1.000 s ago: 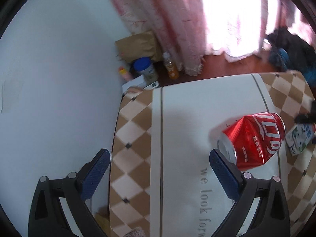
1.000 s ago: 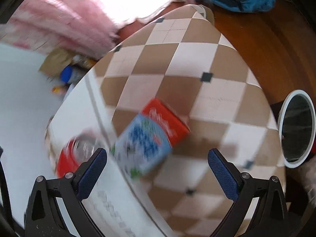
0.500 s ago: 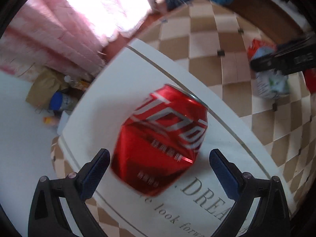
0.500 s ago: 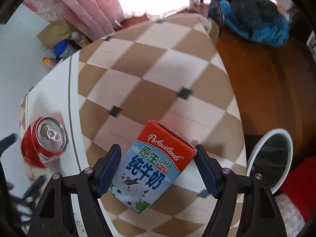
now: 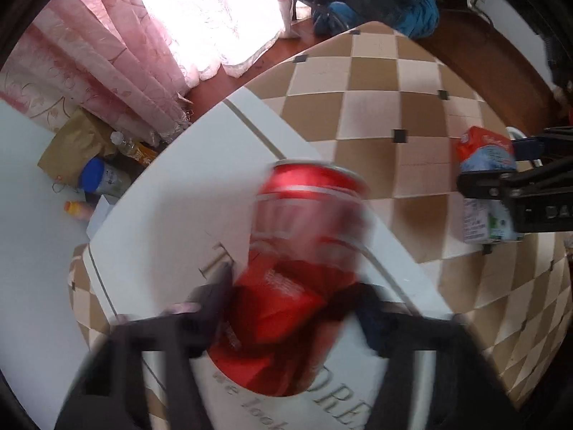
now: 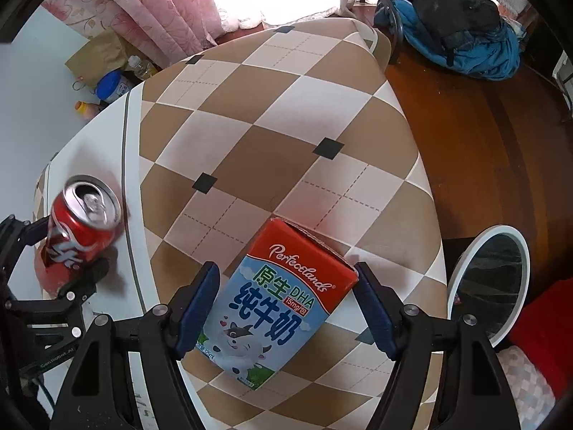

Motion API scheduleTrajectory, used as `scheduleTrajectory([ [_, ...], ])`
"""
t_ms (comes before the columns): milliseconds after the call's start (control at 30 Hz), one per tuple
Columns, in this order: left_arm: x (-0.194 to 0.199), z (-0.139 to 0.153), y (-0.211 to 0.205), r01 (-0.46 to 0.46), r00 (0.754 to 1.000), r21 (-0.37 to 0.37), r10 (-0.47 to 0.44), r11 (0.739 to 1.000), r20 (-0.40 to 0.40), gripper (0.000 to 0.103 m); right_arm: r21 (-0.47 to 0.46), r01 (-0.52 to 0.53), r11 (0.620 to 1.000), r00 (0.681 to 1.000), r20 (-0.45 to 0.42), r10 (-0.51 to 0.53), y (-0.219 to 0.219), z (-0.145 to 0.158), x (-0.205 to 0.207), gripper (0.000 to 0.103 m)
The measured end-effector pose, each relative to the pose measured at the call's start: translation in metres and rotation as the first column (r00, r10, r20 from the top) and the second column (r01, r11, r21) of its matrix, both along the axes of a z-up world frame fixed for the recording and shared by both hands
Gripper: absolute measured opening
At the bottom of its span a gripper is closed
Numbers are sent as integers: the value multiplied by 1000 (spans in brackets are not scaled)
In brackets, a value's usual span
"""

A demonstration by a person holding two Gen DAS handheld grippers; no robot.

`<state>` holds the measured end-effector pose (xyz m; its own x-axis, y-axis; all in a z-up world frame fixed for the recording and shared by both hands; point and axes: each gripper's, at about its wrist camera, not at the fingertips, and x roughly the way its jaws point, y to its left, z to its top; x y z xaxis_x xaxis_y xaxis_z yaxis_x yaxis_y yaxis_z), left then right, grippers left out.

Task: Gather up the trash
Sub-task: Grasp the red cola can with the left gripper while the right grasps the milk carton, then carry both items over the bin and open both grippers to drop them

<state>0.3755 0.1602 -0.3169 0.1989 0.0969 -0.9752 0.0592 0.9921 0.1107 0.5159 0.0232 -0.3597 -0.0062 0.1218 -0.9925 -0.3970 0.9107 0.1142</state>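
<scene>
Trash sits on the bench [image 6: 272,114]: our left gripper [image 5: 293,304] has just been closing onto the dented can [image 5: 304,251], the right gripper [image 6: 286,301] clamps the milk carton [image 6: 275,304] (lift both straight, squeeze gently).

Red soda can [image 6: 84,225] with silver top; blue-and-white milk carton [image 6: 275,304], red-topped, green lettering. Brown-and-cream diamond-check bench cloth [image 6: 272,114] with small black squares. Pink floral curtains [image 6: 150,3]. White-rimmed bin [image 6: 462,268].

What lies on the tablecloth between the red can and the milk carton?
Nothing: the right wrist view shows only bare tablecloth between the red can and the milk carton.
</scene>
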Motion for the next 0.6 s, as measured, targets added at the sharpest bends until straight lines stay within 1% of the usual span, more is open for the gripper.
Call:
scheduleTrajectory([
  [33, -4, 2, -2, -18, 1000, 0, 18, 1000, 9, 38, 2, -6, 1000, 1000, 3, 6, 0, 1, -1, 77],
  [100, -11, 3, -6, -46, 999, -31, 47, 998, 21, 38, 3, -24, 1000, 1000, 12, 24, 1, 2, -6, 76],
  [200, -25, 7, -6, -135, 989, -54, 138, 989, 54, 36, 9, -36, 999, 999, 20, 36, 2, 3, -12, 72],
  [233, -30, 9, -6, -174, 982, -53, 177, 983, 60, 36, 12, -42, 999, 999, 22, 42, 2, 4, -15, 71],
  [300, -43, 14, -4, -267, 959, -87, 274, 960, 75, 36, 14, -51, 999, 998, 25, 51, 0, 5, -21, 70],
  [333, -52, 19, -3, -329, 938, -98, 337, 939, 86, 35, 16, -55, 998, 998, 29, 54, -2, 7, -24, 69],
  [433, -77, 30, -8, -426, 890, -126, 440, 896, 121, 35, 24, -65, 998, 997, 53, 64, -7, 14, -35, 68],
  [533, -97, 38, -13, -481, 853, -136, 498, 866, 154, 35, 28, -83, 996, 993, 84, 80, -13, 24, -50, 67],
  [600, -112, 44, -19, -504, 836, -134, 521, 853, 174, 35, 25, -99, 995, 989, 116, 96, -17, 34, -61, 67],
])
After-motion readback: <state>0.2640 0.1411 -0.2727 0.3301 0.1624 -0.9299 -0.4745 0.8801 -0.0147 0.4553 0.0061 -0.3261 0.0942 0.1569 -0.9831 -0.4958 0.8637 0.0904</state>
